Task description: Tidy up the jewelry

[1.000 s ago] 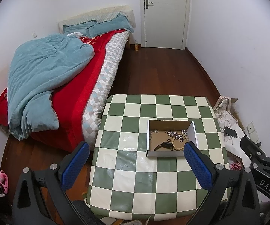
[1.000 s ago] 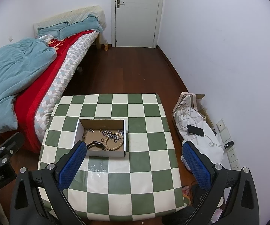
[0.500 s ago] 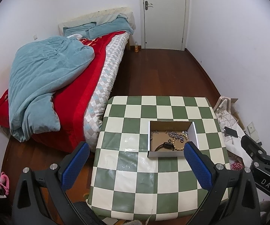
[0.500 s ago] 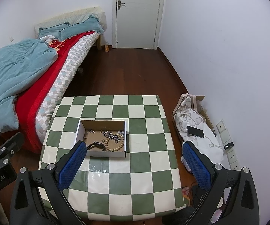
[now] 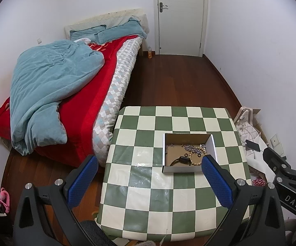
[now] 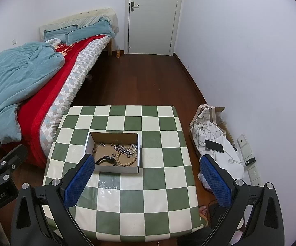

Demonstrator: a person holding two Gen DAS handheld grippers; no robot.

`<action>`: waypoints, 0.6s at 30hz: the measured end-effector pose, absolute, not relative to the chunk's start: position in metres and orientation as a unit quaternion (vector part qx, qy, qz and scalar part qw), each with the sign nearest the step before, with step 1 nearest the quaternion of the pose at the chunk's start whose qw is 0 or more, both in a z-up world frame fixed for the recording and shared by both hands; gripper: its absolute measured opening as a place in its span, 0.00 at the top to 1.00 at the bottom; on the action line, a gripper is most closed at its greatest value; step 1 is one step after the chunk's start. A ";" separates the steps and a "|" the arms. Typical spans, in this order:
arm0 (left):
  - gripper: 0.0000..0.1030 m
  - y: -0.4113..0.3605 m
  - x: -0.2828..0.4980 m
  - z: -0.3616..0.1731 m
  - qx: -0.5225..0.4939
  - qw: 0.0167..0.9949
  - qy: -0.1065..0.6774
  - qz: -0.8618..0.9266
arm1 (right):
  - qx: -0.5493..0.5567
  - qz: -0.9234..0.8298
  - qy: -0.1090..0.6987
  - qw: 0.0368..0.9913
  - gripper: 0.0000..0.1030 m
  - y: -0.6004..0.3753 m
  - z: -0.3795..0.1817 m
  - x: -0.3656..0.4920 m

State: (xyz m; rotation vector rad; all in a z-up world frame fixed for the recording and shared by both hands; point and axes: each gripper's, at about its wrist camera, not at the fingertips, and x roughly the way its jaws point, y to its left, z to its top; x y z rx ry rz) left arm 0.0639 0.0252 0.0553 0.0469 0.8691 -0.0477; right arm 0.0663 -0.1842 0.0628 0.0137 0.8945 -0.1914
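A shallow cardboard box (image 5: pixel 213 145) (image 6: pixel 88 143) sits on the green-and-cream checkered table (image 5: pixel 148 194) (image 6: pixel 148 194). Inside lie a wooden bead bracelet (image 5: pixel 197 160) (image 6: pixel 127 161), a black band (image 5: pixel 181 160) (image 6: pixel 106 160), a silver chain (image 5: pixel 191 148) (image 6: pixel 121 148) and small rings. My left gripper (image 5: pixel 149 181) hangs open high above the table's near left, the box just inside its right finger. My right gripper (image 6: pixel 147 181) is open too, with the box by its left finger. Neither holds anything.
A bed (image 5: pixel 76 94) with a red cover and teal blanket stands left of the table. A white door (image 5: pixel 180 16) closes the far wall. Right of the table, a phone (image 6: pixel 214 146) lies on a bag by the wall. Dark wood floor (image 6: pixel 139 82) stretches beyond.
Both grippers have risen and pulled back slightly, so the table and box look a little smaller and lower. Nothing was taken hold of.
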 end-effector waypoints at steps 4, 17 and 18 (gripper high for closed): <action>0.00 0.024 0.065 0.055 0.023 0.906 0.422 -0.022 | 0.006 -0.093 0.430 0.898 0.00 -0.184 0.065 0.066; 0.00 0.023 0.064 0.059 0.021 0.907 0.419 -0.022 | 0.007 -0.090 0.428 0.899 0.00 -0.186 0.070 0.066; 0.00 0.022 0.064 0.060 0.021 0.908 0.418 -0.023 | 0.007 -0.091 0.428 0.899 0.00 -0.187 0.070 0.066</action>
